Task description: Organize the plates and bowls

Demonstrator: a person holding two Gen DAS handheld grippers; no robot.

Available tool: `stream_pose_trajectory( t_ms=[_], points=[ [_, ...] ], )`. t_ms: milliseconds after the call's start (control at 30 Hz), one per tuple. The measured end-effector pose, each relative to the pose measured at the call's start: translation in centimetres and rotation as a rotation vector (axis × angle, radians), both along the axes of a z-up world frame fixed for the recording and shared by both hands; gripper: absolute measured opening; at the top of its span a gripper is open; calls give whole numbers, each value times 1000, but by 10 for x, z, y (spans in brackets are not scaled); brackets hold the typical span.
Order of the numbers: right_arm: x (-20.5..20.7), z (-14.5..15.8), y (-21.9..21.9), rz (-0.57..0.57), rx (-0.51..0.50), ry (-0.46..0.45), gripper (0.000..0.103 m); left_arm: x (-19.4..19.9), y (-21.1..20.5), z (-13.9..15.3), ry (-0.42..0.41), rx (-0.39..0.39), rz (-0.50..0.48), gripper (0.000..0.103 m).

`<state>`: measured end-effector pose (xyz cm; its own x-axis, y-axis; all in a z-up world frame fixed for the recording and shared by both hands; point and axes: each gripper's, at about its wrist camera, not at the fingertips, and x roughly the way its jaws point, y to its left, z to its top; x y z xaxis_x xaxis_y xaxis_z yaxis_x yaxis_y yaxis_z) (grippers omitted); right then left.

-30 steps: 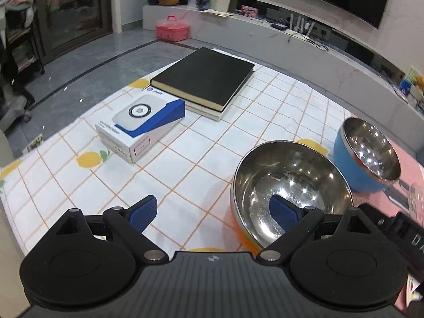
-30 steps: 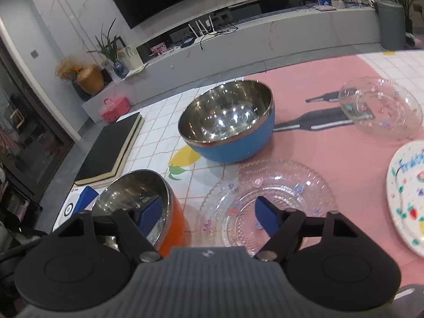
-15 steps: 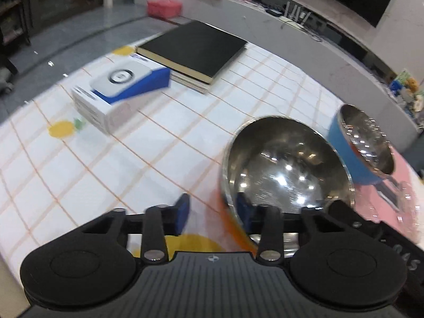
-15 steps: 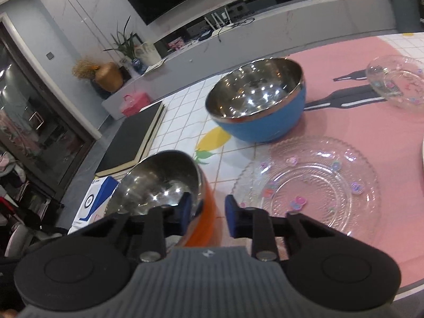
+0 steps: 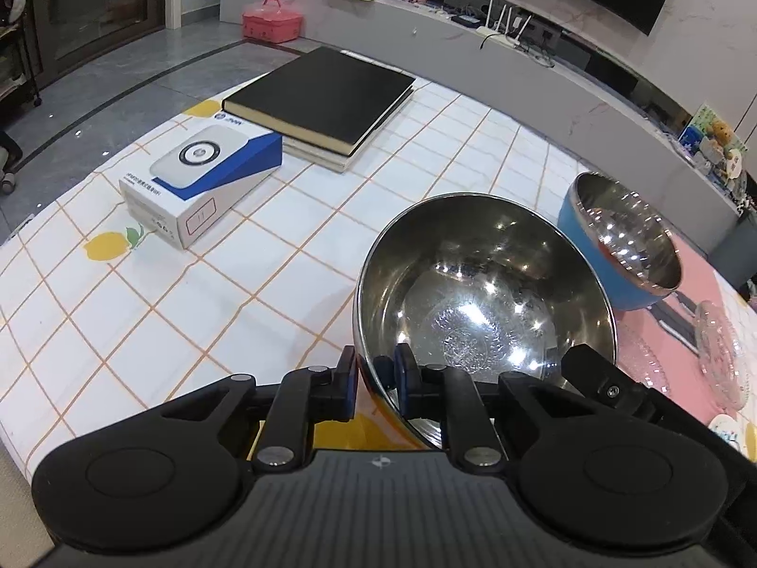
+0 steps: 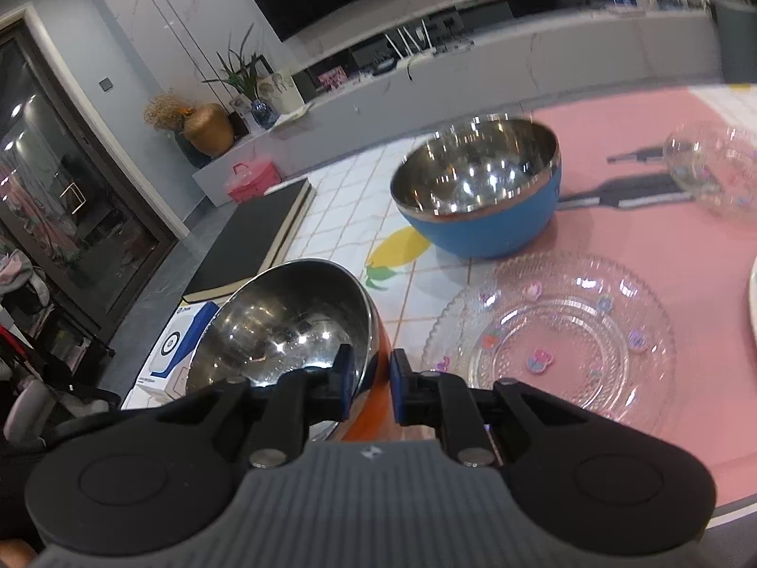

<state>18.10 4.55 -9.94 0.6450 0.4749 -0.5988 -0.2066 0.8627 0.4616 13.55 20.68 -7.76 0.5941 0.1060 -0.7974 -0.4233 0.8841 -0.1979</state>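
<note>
Left wrist view: your left gripper [image 5: 374,378] has just been closing and now pinches the near rim of the orange bowl [image 5: 482,303], one pad inside, one outside. Your right gripper [image 6: 369,378] has closed on the same bowl's opposite rim. The blue bowl [image 6: 478,189] sits beyond, the glass plate [image 6: 553,336] just beside

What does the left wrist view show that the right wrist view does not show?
Only the left wrist view shows the whole white box and the top of the black book. Only the right wrist view shows the whole glass plate. Both show the orange bowl and the blue bowl; the left gripper and right gripper each clamp the orange bowl's rim.
</note>
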Motion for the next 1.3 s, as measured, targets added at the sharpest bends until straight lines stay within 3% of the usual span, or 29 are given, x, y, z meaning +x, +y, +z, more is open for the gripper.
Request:
stream_pose_trajectory(
  t_ms=[333, 500, 800, 900, 1000, 1300],
  points=[
    [-29, 47, -29, -40, 14, -17, 14, -23, -23, 42, -51, 11, -46, 18],
    [-49, 86, -55, -89, -79, 35, 14, -39, -49, 65, -79, -24, -139, 18],
    [-86, 145, -99, -178, -137, 21, 14, -62, -82, 89, -125, -134, -290, 20],
    [-99, 146, -108, -170, -157, 38, 14, -69, -91, 88, -113, -126, -322, 20],
    [-105, 137, -125, -170, -117, 96, 15, -77, -101, 83, -96, -100, -329, 20],
    [-114, 74, -182, -252, 18, 287, 14, -77, -150, 49, -1, -29, -413, 21]
  ],
)
